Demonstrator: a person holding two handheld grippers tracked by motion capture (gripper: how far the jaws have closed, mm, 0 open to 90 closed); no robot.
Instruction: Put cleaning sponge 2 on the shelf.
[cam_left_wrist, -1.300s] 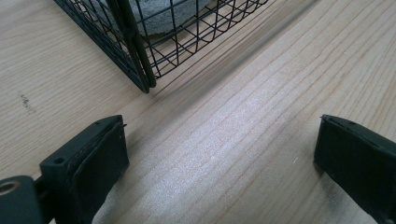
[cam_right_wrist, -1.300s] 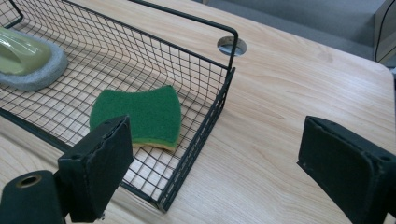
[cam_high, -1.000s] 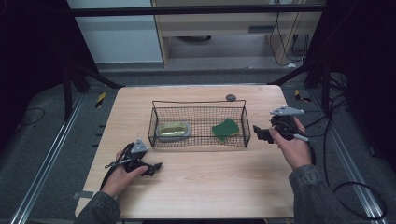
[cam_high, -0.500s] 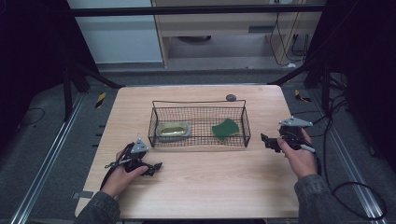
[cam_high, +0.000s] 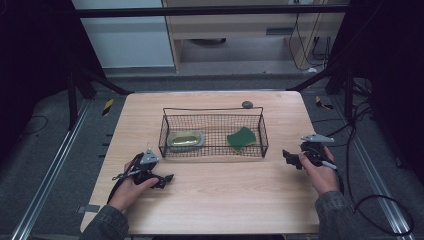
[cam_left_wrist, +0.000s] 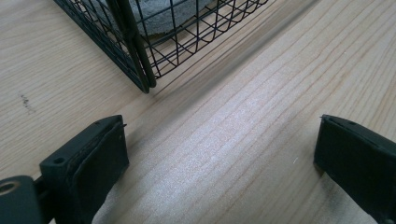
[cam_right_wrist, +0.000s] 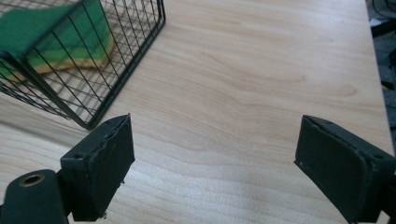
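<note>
While both grippers rest low over the tabletop (cam_high: 210, 200), the wire basket (cam_high: 214, 150) stands between them. The left gripper (cam_high: 167, 179) sits just off the basket's near left corner, jaws wide apart and empty. The right gripper (cam_high: 289, 158) is just beside the basket's right end, jaws likewise spread, gripping nothing. Inside the basket lie a green sponge (cam_high: 241, 138) and a metal dish (cam_high: 186, 139).

No readable text, labels, brands, numbers or signs on anything in view
</note>
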